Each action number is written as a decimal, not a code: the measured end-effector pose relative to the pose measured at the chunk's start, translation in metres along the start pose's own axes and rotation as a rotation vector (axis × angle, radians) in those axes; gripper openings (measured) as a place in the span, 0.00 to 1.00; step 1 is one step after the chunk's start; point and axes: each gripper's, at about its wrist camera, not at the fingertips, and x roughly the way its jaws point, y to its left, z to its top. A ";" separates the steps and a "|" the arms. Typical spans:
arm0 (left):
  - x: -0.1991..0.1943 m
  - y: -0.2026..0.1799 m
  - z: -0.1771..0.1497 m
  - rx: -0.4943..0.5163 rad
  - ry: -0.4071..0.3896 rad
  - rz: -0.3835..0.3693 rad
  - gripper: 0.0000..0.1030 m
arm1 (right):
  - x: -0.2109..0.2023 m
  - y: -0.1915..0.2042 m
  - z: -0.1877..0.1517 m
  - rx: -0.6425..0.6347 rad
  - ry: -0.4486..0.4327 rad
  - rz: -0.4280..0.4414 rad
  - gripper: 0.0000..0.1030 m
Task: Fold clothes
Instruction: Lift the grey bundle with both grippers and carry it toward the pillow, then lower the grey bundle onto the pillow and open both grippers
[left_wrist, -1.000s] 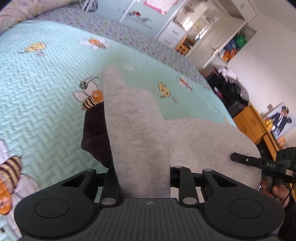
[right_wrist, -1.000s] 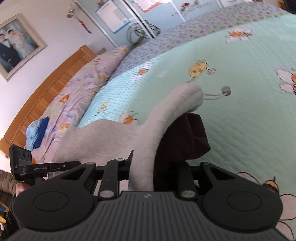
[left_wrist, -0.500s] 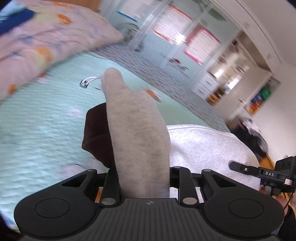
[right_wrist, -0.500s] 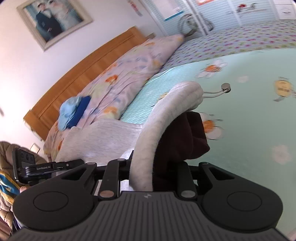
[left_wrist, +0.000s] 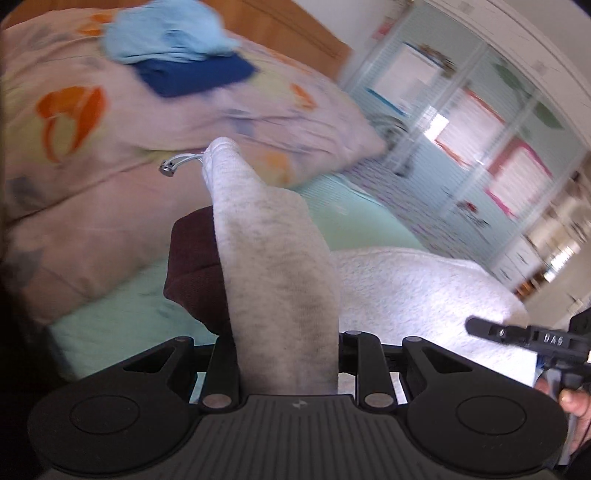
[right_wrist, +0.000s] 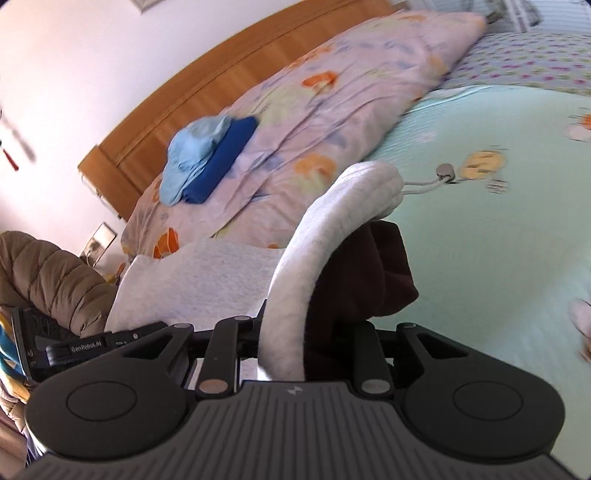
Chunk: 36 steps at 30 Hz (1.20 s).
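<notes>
A grey fleece garment (left_wrist: 280, 258) with a dark maroon layer (left_wrist: 195, 266) folded inside hangs stretched between both grippers above the bed. My left gripper (left_wrist: 284, 343) is shut on one thick folded end; the fabric hides its fingertips. My right gripper (right_wrist: 299, 343) is shut on the other end, clamping the grey band (right_wrist: 295, 280) and the maroon cloth (right_wrist: 369, 273) together. A drawstring with a metal tip (right_wrist: 445, 171) dangles from the fold. Each view shows the other gripper at its edge, the right one (left_wrist: 535, 339) and the left one (right_wrist: 74, 347).
A mint quilt (right_wrist: 498, 258) covers the bed. A pink floral duvet (right_wrist: 332, 110) lies along the wooden headboard (right_wrist: 184, 103), with folded blue clothes (right_wrist: 207, 162) on top. A brown puffer jacket (right_wrist: 48, 273) is at the left, wardrobe doors (left_wrist: 480, 110) far right.
Both views have swung across the bed from the open quilt toward the duvet and headboard. The garment has travelled with both grippers, held the same way.
</notes>
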 end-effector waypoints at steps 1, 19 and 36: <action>0.004 0.008 0.000 -0.003 -0.011 0.024 0.25 | 0.015 0.001 0.006 -0.009 0.013 0.006 0.24; 0.052 0.107 -0.033 -0.116 0.024 0.404 0.86 | 0.150 -0.124 -0.001 0.227 0.141 -0.201 0.67; -0.021 -0.157 -0.119 0.458 -0.169 0.518 0.99 | -0.104 0.012 -0.117 -0.131 -0.236 -0.824 0.88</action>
